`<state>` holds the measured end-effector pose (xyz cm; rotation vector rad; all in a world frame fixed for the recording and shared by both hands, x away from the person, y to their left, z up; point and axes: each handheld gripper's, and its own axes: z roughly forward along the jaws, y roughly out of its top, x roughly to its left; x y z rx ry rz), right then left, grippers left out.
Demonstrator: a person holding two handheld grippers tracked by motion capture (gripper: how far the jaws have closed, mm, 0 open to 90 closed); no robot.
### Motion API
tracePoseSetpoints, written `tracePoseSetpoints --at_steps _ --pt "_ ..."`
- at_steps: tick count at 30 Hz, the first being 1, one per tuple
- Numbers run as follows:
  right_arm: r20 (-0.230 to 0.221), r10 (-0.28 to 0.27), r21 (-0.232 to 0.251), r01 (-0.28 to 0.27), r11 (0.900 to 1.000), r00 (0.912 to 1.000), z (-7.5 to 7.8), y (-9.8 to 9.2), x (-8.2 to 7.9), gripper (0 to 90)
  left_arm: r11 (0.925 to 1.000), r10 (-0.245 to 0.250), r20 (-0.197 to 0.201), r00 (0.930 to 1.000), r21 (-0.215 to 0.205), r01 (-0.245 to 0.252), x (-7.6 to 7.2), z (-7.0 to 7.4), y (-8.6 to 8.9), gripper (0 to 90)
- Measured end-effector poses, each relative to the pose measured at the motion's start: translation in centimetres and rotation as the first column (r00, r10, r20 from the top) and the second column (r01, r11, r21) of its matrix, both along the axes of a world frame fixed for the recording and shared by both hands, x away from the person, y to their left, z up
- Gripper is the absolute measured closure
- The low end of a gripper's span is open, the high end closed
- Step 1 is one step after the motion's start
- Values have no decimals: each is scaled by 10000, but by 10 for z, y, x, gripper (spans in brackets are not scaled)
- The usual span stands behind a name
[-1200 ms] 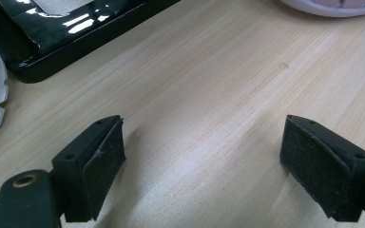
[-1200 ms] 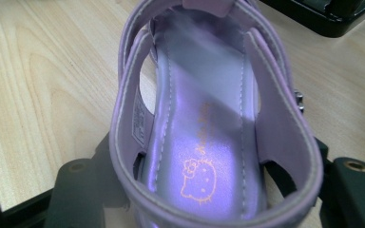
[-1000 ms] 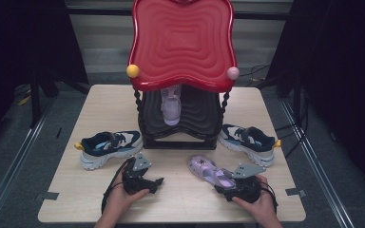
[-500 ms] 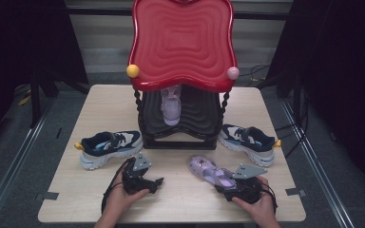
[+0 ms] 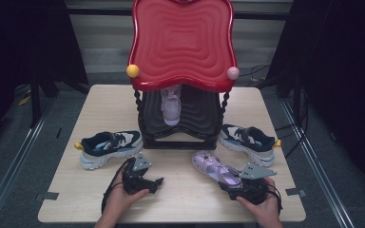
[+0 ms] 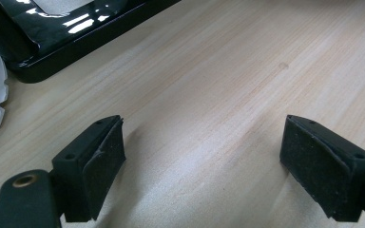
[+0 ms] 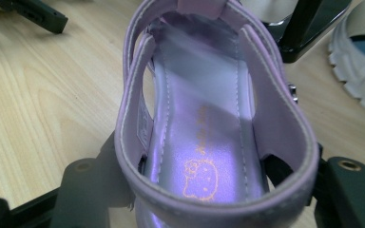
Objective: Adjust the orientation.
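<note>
Right gripper (image 5: 237, 183): jaws set around the purple sandal (image 5: 216, 168) heel, apparently gripped, at 5 o'clock.
Left gripper (image 5: 145, 183): jaws spread apart, nothing held, 7 o'clock.

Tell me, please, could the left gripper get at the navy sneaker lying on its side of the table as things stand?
Probably yes. The left gripper rests open on the table, holding nothing, and the navy sneaker lies just beyond it with only bare wood between them. The black rack stands off to the side, not in the path.
</note>
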<state>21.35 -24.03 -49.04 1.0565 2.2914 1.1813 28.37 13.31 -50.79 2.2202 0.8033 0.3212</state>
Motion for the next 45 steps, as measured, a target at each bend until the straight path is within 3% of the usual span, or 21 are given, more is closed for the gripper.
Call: tracePoseSetpoints --at_steps 18,29,35,41,45 --pt "803 -788 411 757 9963 9937 27 7 -1 367 10000 27 4 10000 -27 -27 0 0 0 143" --pt "928 -349 507 303 9983 9951 36 11 -7 369 10000 23 29 10000 14 -23 0 0 0 143" --pt "1287 -510 894 397 9952 9904 48 8 -9 369 10000 40 1 10000 -39 -40 0 0 0 143" --pt "1666 -729 1097 550 9924 9833 62 15 -1 369 10000 14 26 10000 20 -14 0 0 0 143" --pt "1775 -1063 886 917 9918 9784 65 25 7 369 10000 10 12 10000 4 -10 0 0 0 143"
